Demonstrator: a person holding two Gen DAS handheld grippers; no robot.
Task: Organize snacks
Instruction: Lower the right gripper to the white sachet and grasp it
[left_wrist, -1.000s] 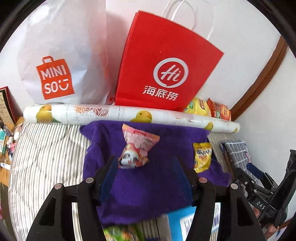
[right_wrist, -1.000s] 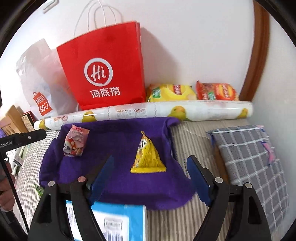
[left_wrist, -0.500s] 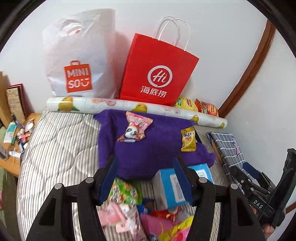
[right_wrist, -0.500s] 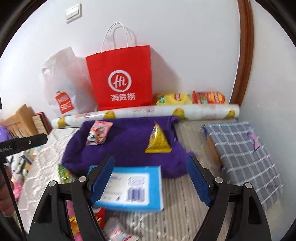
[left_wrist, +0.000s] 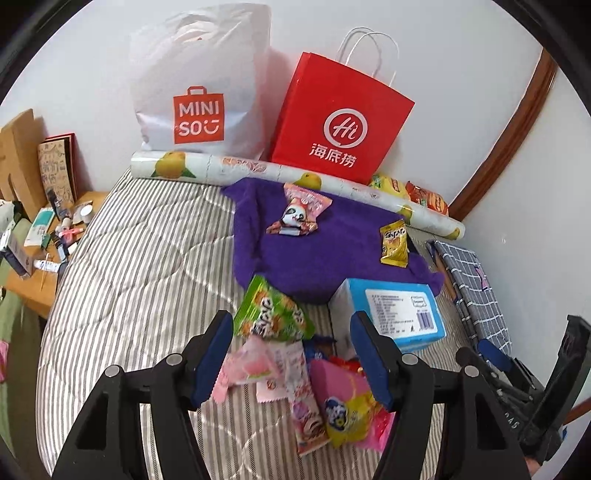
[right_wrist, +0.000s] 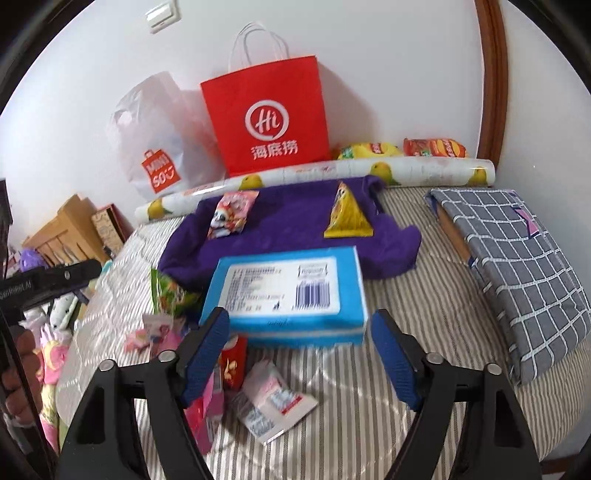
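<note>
Nearest us, our left gripper (left_wrist: 291, 360) hangs with its blue-padded fingers spread wide and nothing between them, above a heap of small snack packets (left_wrist: 314, 391) in pink, yellow and white wrappers on the grey striped bed (left_wrist: 140, 266). Our right gripper (right_wrist: 300, 350) is likewise wide apart and empty, poised just short of the blue rectangular cardboard box (right_wrist: 286, 291), whose white barcode label faces up. In front of that box lie a crumpled clear-and-white wrapper (right_wrist: 273, 402) and a small red packet (right_wrist: 233, 360). A green snack bag (left_wrist: 269, 317) rests just beside the box's left end, its far edge touching the purple cloth (left_wrist: 317, 254) spread beyond. On the cloth, well apart, sit a pink panda-print snack bag (left_wrist: 301, 216) to the left and a yellow foil snack packet (left_wrist: 393, 245) to the right. A grey checked cushion (right_wrist: 517, 266) lies at the right. Farther back runs a white roll printed with yellow fruit (left_wrist: 288, 175), with a yellow crisp bag (right_wrist: 369, 150) and a red crisp bag (right_wrist: 436, 147) behind it. Against the wall stand a red paper carrier bag (left_wrist: 340, 122) and a white plastic shopping bag (left_wrist: 199, 88)
</note>
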